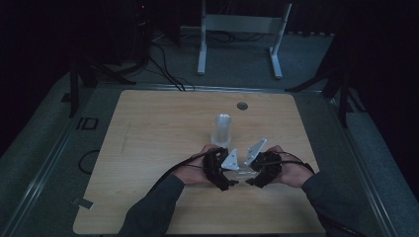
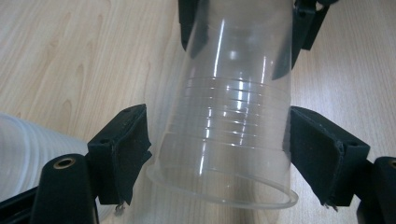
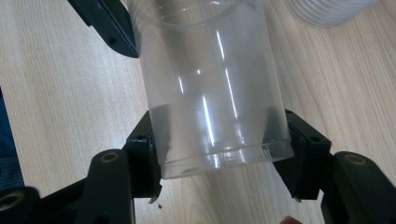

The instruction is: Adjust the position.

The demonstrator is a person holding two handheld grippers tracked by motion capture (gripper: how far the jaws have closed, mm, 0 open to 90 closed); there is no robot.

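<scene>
High view: both grippers meet at lower centre, the stack of cups [image 1: 222,129] just above. Left gripper view: left gripper [image 2: 217,140] parted around the clear cup [image 2: 233,116], left pad clear. Right gripper view: right gripper [image 3: 219,149] clamps its base; that single hold could let it sag.

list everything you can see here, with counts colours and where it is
clear cup: 1, transparent, lying between the two tools above the table
cup stack: 1, translucent white, upright mid-table
table: 1, light wood, centre
grommet: 1, grey, far table edge
frame: 1, white, floor behind table
cables: several, black, floor behind table
left tool: 1, black, open around cup's rim end
right tool: 1, black, shut on cup's base
hands: 2, holding the tools, near edge
</scene>
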